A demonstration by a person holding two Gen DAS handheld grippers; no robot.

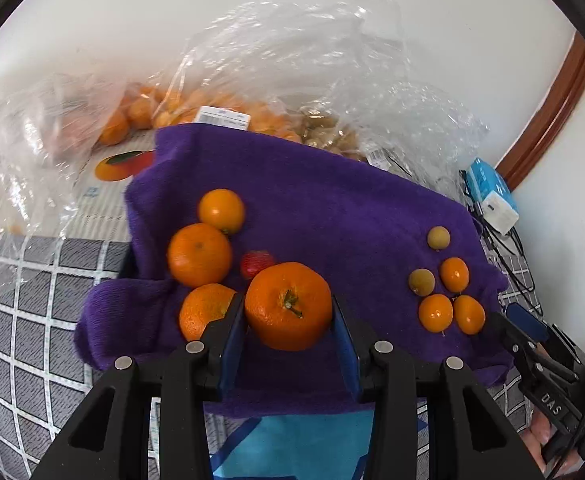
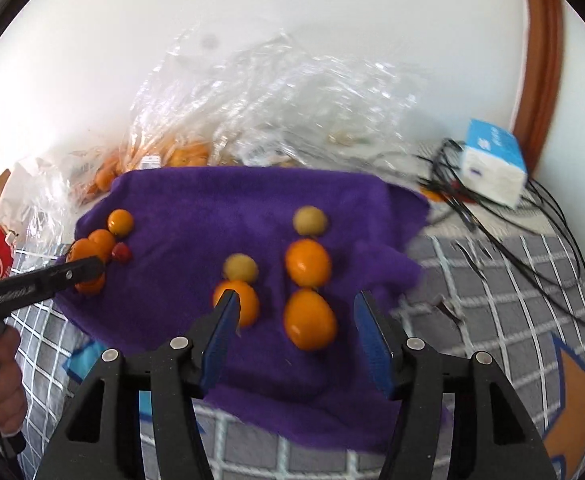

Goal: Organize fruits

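A purple towel (image 1: pixel 332 208) (image 2: pixel 212 208) carries the fruit. My left gripper (image 1: pixel 287 301) is shut on a large tangerine (image 1: pixel 288 306), its blue pads pressing both sides. Three more tangerines (image 1: pixel 199 255) and a red cherry tomato (image 1: pixel 256 263) lie just behind and to the left of it. At the towel's right sit three kumquats (image 1: pixel 435 313) and two pale longans (image 1: pixel 438 237). My right gripper (image 2: pixel 297 298) stands open over that group. The nearest kumquat (image 2: pixel 310 320) lies between its fingers, untouched. In the right wrist view the left gripper (image 2: pixel 88 270) reaches in from the left.
Clear plastic bags (image 1: pixel 292 60) (image 2: pixel 272 92) holding more oranges and brown fruit stand behind the towel against the white wall. A blue and white tissue pack (image 2: pixel 492 160) and tangled black cables (image 2: pixel 532 208) lie at the right. A grey checked cover (image 1: pixel 32 300) lies under everything.
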